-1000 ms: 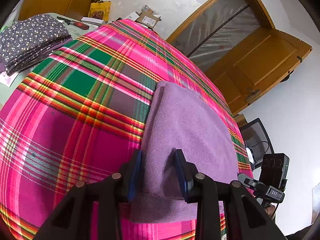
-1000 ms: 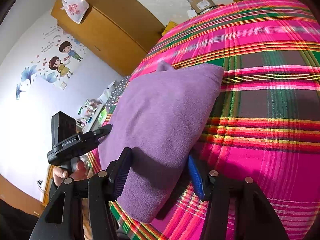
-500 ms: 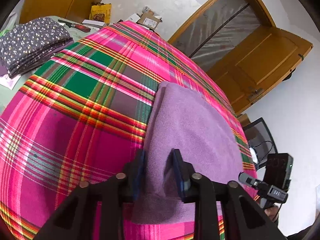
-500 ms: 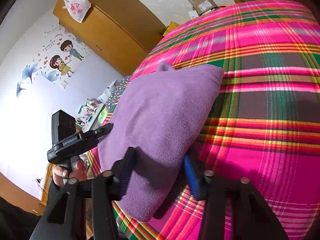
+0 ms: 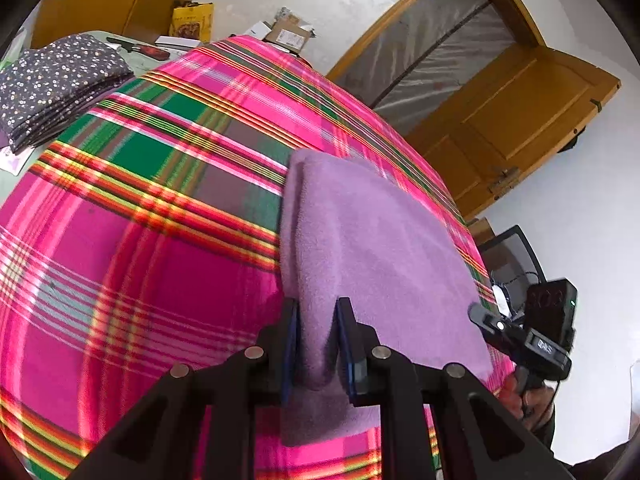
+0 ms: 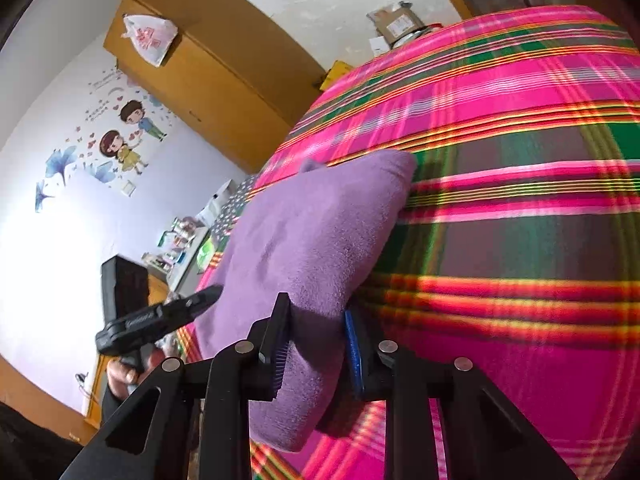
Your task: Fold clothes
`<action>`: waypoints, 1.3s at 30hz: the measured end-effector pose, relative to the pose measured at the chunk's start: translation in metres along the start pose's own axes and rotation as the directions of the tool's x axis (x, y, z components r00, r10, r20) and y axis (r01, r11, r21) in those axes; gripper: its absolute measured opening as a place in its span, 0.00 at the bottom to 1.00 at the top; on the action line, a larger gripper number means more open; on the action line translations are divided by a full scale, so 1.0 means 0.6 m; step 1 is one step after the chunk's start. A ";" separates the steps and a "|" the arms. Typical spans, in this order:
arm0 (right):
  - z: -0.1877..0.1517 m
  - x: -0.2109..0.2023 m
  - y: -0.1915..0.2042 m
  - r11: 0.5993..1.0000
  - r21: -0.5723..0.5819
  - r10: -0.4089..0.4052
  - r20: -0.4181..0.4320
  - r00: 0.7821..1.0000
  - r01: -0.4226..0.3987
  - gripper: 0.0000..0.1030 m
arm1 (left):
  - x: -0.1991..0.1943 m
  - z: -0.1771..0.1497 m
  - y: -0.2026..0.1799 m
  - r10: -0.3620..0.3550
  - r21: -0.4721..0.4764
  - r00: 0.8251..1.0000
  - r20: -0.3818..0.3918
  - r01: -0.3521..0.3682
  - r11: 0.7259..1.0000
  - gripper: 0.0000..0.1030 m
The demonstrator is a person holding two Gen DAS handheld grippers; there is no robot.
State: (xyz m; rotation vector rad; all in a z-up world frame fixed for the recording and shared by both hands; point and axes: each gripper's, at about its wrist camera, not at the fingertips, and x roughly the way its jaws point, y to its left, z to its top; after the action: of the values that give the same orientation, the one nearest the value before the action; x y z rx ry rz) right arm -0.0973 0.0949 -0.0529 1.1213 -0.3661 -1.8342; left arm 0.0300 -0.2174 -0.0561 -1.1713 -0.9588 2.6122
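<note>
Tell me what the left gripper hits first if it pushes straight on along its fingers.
The purple folded cloth. Its near corner already sits between the closing jaws of the left gripper, so going on would only drive deeper into the fabric, with the plaid bedspread probably next underneath; depth is hard to judge.

towel [image 5: 372, 240] on blanket [image 5: 140, 240], near edge

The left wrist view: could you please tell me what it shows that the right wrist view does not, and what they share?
Only the left wrist view shows the open wooden door and the folded dotted fabric. Only the right wrist view shows the cartoon wall stickers and the bag on the wardrobe. Both show the purple cloth on the plaid cover, with the left tool and right tool closing on its near edge.
</note>
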 end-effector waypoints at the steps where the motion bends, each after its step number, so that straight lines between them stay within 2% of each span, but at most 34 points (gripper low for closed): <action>1: 0.002 0.001 -0.005 1.000 0.004 -0.002 -0.008 1.000 0.002 0.25 | -0.001 -0.002 -0.002 0.004 0.006 1.000 0.001 -0.004 1.000 0.19; 6: 0.005 -0.001 -0.006 1.000 -0.006 -0.024 -0.015 1.000 0.023 0.30 | -0.019 -0.002 -0.009 0.036 0.028 0.999 0.018 -0.037 0.999 0.20; 9: 0.011 -0.023 0.008 0.995 -0.049 -0.090 0.045 0.995 0.092 0.30 | -0.044 0.008 -0.027 0.082 0.083 0.994 0.078 -0.089 0.993 0.17; 12: 0.014 -0.037 0.029 0.987 -0.102 -0.116 0.116 0.986 0.128 0.31 | -0.050 0.025 -0.046 0.076 0.136 0.990 0.117 -0.092 0.986 0.17; 14: 0.011 -0.036 0.049 0.976 -0.160 -0.123 0.156 0.980 0.148 0.31 | -0.033 0.032 -0.055 0.059 0.166 0.993 0.106 -0.077 0.983 0.17; 19: -0.004 -0.004 0.070 0.958 -0.241 -0.137 0.103 0.985 0.159 0.31 | 0.016 0.027 -0.048 0.092 0.182 0.995 0.042 -0.098 0.978 0.17; 23: -0.017 0.013 0.066 0.935 -0.283 -0.204 0.059 0.977 0.212 0.31 | 0.003 0.013 -0.045 0.076 0.192 0.995 0.059 -0.086 0.978 0.17; 26: -0.017 0.008 0.066 0.930 -0.287 -0.219 0.065 0.973 0.229 0.31 | -0.006 0.009 -0.051 0.094 0.208 0.994 0.061 -0.105 0.972 0.17; 28: -0.016 0.002 0.072 0.923 -0.293 -0.230 0.097 0.968 0.248 0.31 | -0.011 0.007 -0.060 0.111 0.223 0.992 0.066 -0.123 0.967 0.17; 31: -0.012 -0.005 0.089 0.916 -0.322 -0.205 0.132 0.970 0.238 0.31 | -0.016 0.003 -0.078 0.123 0.259 0.989 0.079 -0.140 0.956 0.17; 33: -0.019 0.000 0.100 0.903 -0.359 -0.205 0.124 0.971 0.236 0.31 | -0.011 -0.007 -0.082 0.118 0.275 0.991 0.060 -0.130 0.953 0.17; 36: -0.031 0.026 0.098 0.876 -0.402 -0.256 0.078 0.963 0.265 0.29 | -0.012 -0.025 -0.086 0.115 0.291 0.992 0.049 -0.125 0.948 0.17; 39: -0.018 0.022 0.097 0.878 -0.390 -0.257 0.103 0.961 0.276 0.29 | -0.023 -0.042 -0.085 0.105 0.293 0.993 0.053 -0.116 0.949 0.17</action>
State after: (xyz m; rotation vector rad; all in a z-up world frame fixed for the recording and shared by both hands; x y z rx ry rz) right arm -0.0587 0.0555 -0.0285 0.8705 0.1495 -2.0604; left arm 0.0500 -0.1694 -0.0298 -1.1313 -0.4925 2.7488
